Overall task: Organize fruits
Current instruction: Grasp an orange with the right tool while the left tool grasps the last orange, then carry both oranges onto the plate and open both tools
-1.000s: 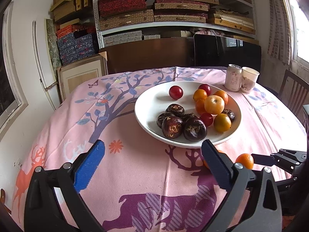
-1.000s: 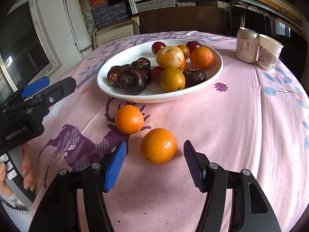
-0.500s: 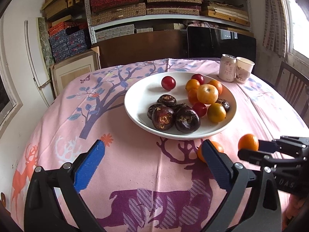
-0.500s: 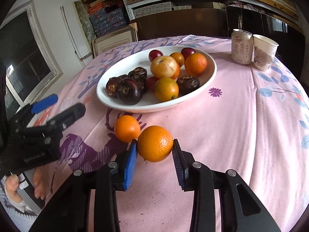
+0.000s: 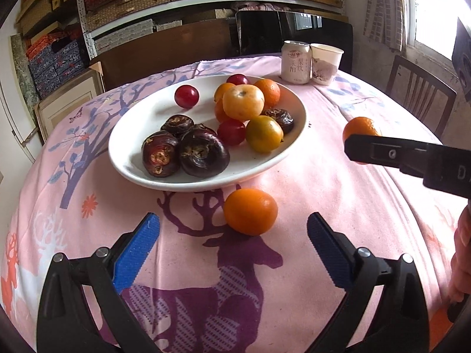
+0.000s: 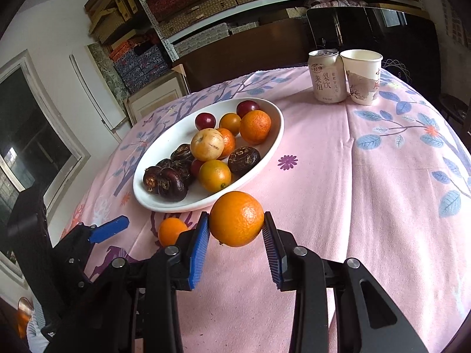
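One white plate (image 5: 141, 173) sits on the pink tablecloth (image 5: 338, 194), carrying three red plums (image 5: 186, 96), five orange or yellow citrus fruits (image 5: 243, 103) and what look like five dark, purple-brown fruits (image 5: 204, 156), though those bunched at the left cannot be counted with certainty. Two more oranges are off the plate: one on the cloth (image 5: 250, 211), one in a gripper (image 6: 236, 218). One drink can (image 6: 326, 76) and one paper cup (image 6: 363, 76) stand side by side. Two grippers (image 5: 232, 250) (image 6: 236, 236) are in the scene.
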Tool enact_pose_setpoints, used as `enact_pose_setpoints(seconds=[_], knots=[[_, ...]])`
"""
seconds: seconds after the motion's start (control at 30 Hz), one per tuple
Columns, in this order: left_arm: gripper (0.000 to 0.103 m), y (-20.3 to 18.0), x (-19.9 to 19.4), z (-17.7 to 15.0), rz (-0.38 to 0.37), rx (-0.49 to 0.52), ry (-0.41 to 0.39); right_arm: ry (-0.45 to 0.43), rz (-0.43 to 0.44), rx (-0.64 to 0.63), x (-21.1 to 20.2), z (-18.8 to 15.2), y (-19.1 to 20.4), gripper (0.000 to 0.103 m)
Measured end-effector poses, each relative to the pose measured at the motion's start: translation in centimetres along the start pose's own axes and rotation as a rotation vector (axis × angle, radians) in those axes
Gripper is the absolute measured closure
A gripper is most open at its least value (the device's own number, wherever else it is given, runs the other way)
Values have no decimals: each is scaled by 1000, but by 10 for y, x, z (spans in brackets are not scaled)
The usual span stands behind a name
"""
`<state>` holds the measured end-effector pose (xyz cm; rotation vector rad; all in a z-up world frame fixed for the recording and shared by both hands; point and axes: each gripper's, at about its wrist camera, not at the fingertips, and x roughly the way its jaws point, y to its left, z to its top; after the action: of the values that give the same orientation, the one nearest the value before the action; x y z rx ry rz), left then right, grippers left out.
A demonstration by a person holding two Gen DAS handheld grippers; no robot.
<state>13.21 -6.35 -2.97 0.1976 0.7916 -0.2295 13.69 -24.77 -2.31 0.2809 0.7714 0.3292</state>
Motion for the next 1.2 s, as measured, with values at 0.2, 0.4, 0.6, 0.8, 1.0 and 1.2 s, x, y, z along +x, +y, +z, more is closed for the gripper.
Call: enact_pose_setpoints(seconds=[0.2,0.4,0.6,0.8,1.0,1.2], knots=[[6,-3,9,8,-43,-28,17,-4,7,18,-2,1,-3,66],[40,-4,23,5,-88,-20,71,4,6,9,-1,-1,0,66],[62,7,24,3,-118,-45,73,11,6,7,1,-2,0,66],[62,16,-1,-9,-76,-42,38,40,7,-23,8,-8,8,66],[62,40,-4,-16,-42,-107,55,93,12,-127,20,-24,32,66],[62,36,5,-21,-30,-90,85,155,-11,-190,35,-36,44,66]])
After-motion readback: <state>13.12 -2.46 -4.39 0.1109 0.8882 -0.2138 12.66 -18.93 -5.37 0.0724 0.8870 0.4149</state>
